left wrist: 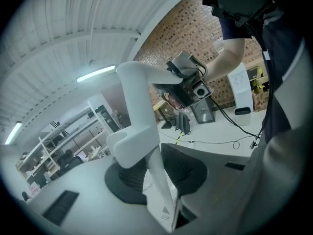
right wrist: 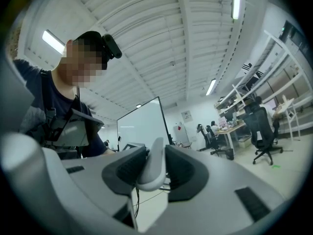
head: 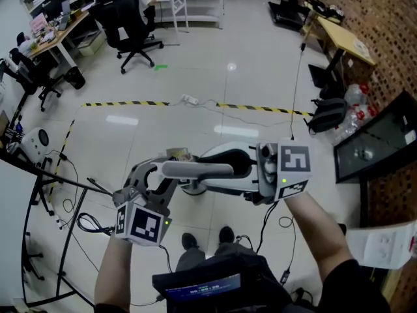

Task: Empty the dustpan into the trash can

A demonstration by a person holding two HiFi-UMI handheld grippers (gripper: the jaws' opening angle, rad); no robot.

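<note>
I hold a white dustpan (head: 218,154) with a grey handle (head: 195,169) between both grippers, above the floor in front of my feet. My left gripper (head: 151,178) is shut on a thin white wall of the dustpan (left wrist: 159,190), seen edge-on between its dark pads. My right gripper (head: 251,172) grips the other end, its pads closed on a rounded light-grey edge of the dustpan (right wrist: 151,170). The left gripper view shows the right gripper (left wrist: 188,82) beyond the handle. A white bin with a dark opening (left wrist: 240,94) stands by the brick wall; it may be the trash can.
Yellow-black tape (head: 130,103) crosses the floor ahead. Black office chairs (head: 130,18) and desks stand at the far left, and a black stand frame (head: 39,240) with cables is at the near left. A backpack (head: 326,116), a wooden table (head: 345,41) and a dark panel (head: 378,142) line the right.
</note>
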